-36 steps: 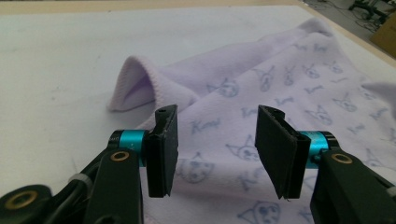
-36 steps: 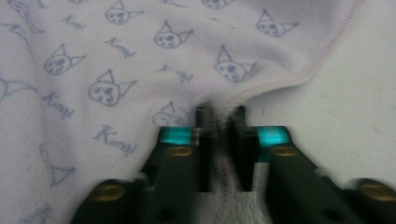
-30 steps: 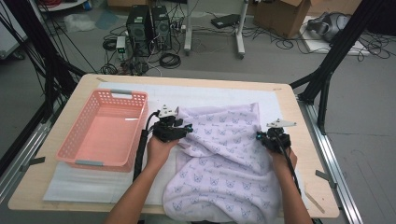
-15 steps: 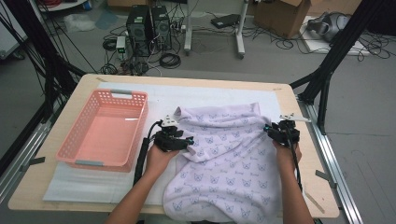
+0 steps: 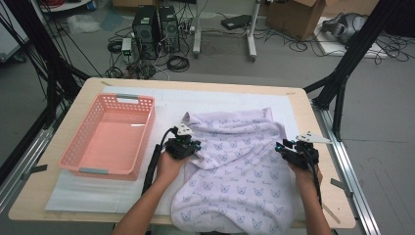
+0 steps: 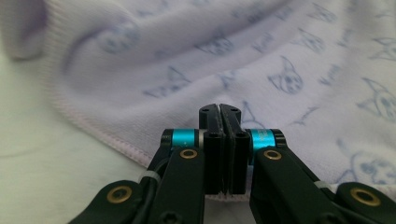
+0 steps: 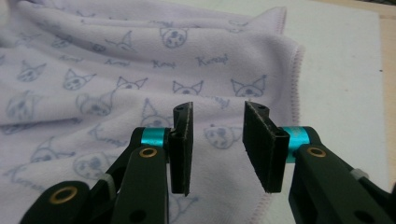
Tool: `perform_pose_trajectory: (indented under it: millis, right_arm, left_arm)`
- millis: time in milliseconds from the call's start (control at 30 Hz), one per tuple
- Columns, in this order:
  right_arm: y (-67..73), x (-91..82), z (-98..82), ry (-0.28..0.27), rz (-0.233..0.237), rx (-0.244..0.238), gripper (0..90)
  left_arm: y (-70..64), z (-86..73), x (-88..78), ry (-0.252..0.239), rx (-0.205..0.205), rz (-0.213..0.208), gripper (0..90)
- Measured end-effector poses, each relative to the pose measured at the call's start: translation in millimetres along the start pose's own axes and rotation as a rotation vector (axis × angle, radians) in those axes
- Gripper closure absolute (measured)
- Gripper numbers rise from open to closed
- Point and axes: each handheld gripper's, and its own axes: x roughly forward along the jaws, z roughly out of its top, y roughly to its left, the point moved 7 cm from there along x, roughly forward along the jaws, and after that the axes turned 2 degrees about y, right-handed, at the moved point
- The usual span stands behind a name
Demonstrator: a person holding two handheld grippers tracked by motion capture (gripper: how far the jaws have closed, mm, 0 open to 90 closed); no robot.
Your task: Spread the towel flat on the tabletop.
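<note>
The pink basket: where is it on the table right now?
In the high view, the pink basket sits on the table's left half, on the white mat, left of the lilac cat-print towel.

My right gripper (image 7: 217, 149): jaws parted, nothing between them, poised over the hemmed edge of the lilac towel (image 7: 116, 84). Towel: cat-face print, rumpled, its stitched corner toward the far right. White mat (image 7: 345, 93) beneath; wooden table (image 7: 388, 56) edge beyond.
</note>
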Motion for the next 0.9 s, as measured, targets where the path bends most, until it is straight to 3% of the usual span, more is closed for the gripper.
perform_pose_trajectory:
  millis: [67,133,300,400,467,533,700,800,900]
  right_arm:
    - [0.8,0.3,-0.7,0.001,0.007,-0.004,62.6]
    - [1.4,1.4,-1.1,0.001,0.017,-0.010,62.6]
    - [2.7,1.8,-1.1,0.000,0.030,-0.012,62.6]
    - [3.3,1.0,-1.6,0.000,0.037,-0.008,62.6]
    - [3.3,0.9,-2.3,0.002,0.044,-0.009,62.4]
    - [3.6,0.5,-2.9,0.003,0.054,-0.006,61.8]
    - [5.1,-1.8,-6.1,0.015,0.068,-0.020,61.0]
    - [5.4,-2.7,-9.6,0.026,0.084,-0.034,60.4]
    - [3.5,-2.4,-14.4,0.045,0.084,-0.035,59.4]
  left_arm:
    - [12.5,6.8,-1.4,-0.062,-0.035,0.055,88.1]
    - [27.6,7.9,1.9,-0.068,-0.088,0.097,88.2]
    - [41.6,17.5,2.9,-0.120,-0.150,0.143,88.1]
    - [36.6,22.2,2.0,-0.142,-0.141,0.121,84.5]
    - [30.7,22.0,2.2,-0.132,-0.173,0.074,61.3]
    - [24.8,21.5,1.0,-0.112,-0.176,0.042,48.9]
    - [9.9,25.0,-15.2,-0.140,-0.118,0.018,44.1]
    - [-0.7,22.7,-25.6,-0.154,-0.085,-0.025,44.0]
    - [-9.1,14.1,-29.8,-0.130,-0.047,-0.060,44.7]
